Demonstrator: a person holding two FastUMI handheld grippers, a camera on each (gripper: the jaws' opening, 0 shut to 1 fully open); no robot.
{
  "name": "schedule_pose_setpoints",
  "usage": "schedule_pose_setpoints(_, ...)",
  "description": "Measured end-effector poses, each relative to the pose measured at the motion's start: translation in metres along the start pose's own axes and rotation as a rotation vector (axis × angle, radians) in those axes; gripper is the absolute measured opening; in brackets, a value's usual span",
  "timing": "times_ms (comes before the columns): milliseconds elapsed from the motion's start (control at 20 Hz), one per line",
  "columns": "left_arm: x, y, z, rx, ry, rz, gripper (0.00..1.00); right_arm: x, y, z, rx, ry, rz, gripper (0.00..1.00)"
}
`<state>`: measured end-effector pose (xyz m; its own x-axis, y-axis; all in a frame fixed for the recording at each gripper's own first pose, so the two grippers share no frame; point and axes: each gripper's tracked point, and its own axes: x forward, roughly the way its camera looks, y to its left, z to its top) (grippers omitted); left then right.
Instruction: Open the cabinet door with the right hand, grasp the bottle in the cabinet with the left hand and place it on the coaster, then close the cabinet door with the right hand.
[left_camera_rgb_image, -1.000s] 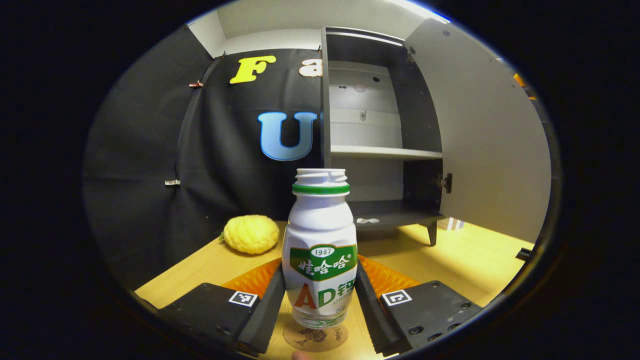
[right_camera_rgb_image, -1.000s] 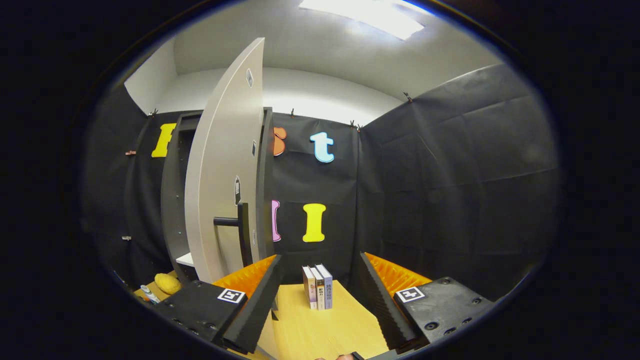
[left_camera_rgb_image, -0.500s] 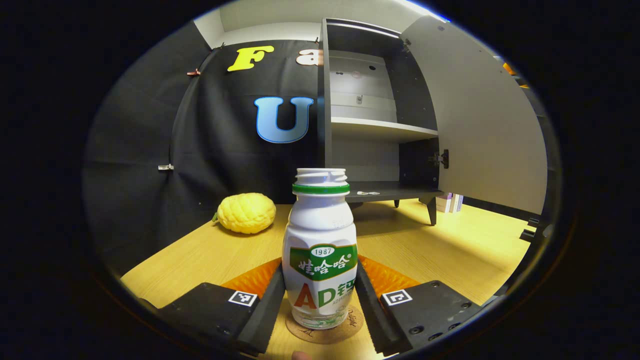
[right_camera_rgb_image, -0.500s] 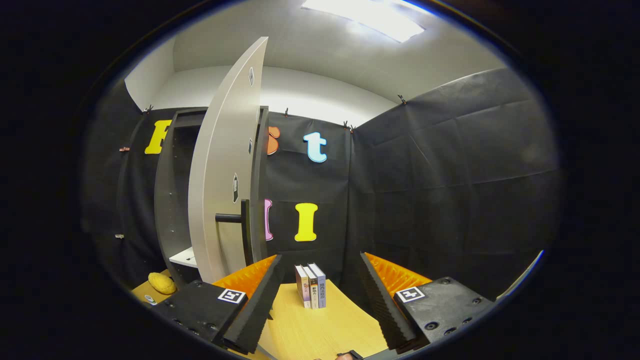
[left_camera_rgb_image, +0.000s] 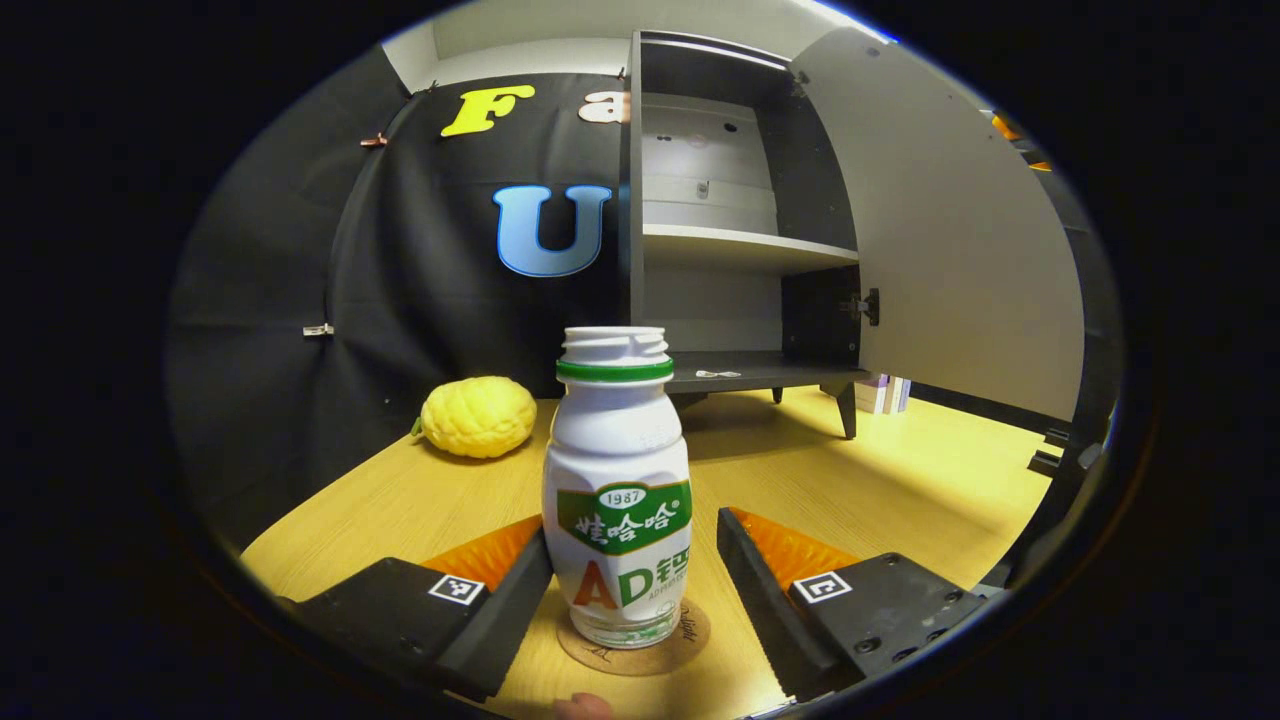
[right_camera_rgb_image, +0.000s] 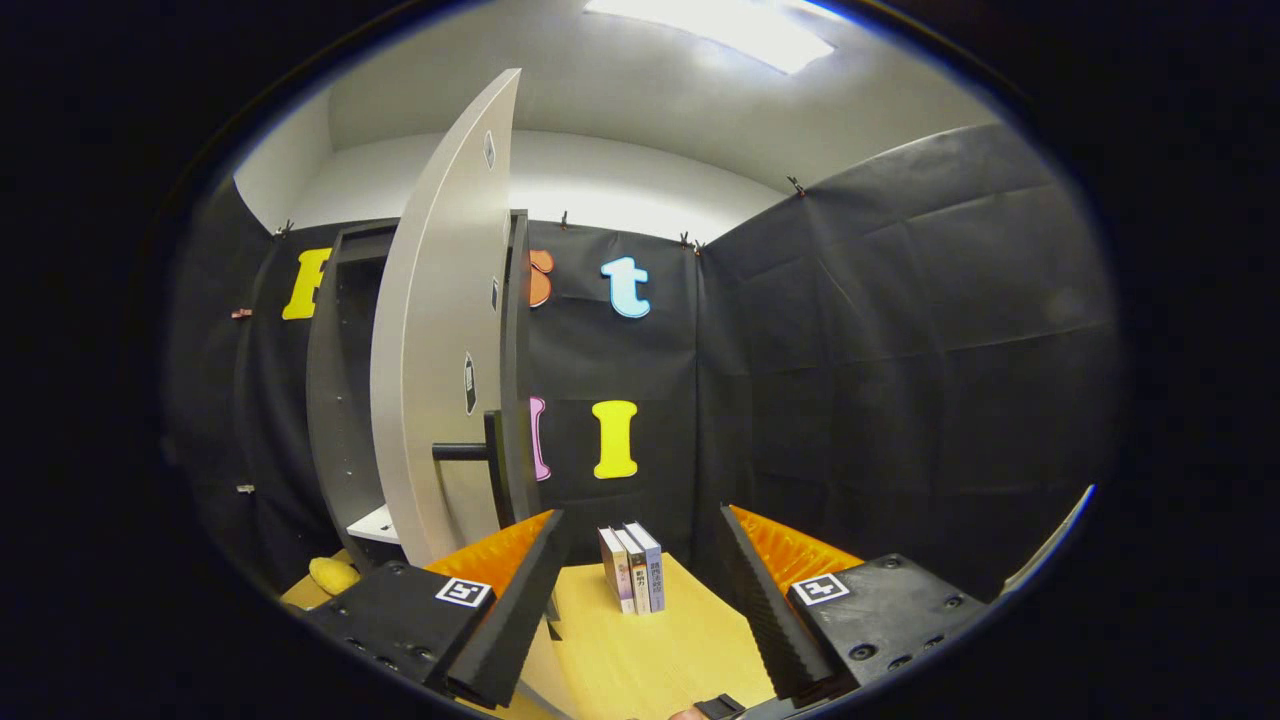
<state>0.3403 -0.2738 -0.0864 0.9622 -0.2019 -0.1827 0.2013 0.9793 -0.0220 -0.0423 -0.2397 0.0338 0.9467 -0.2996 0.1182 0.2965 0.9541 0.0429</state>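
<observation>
- In the left gripper view, I see the bottle (left_camera_rgb_image: 617, 490) standing upright on the round coaster (left_camera_rgb_image: 633, 641), on the wooden table (left_camera_rgb_image: 880, 480).
- My left gripper (left_camera_rgb_image: 634, 600) is parted: a clear gap shows at the right finger; I cannot tell whether the left finger touches the bottle.
- The cabinet (left_camera_rgb_image: 700, 210) stands behind with its door (left_camera_rgb_image: 950, 220) swung open.
- My right gripper (right_camera_rgb_image: 640, 600) is spread wide, gripping nothing, near the door handle (right_camera_rgb_image: 470, 452).
- Three books (right_camera_rgb_image: 632, 570) stand ahead of it.
</observation>
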Motion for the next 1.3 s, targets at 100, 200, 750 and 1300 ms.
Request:
schedule_pose_setpoints(100,-0.012,0.003,0.005,0.002,0.007,0.01,0.96,0.003,0.002,0.0,0.0,0.007,0.007,0.93)
schedule_pose_setpoints(200,-0.023,-0.001,-0.002,0.006,0.024,0.024,0.96,0.005,0.003,-0.002,0.006,0.018,0.012,0.91)
schedule_pose_setpoints(750,-0.073,-0.014,0.086,-0.031,0.004,0.081,0.96,0.02,-0.004,-0.003,0.029,0.051,0.033,0.9)
schedule_pose_setpoints(1300,-0.087,-0.024,0.254,-0.044,-0.07,0.137,0.96,0.023,0.002,0.005,0.016,0.043,0.049,0.92)
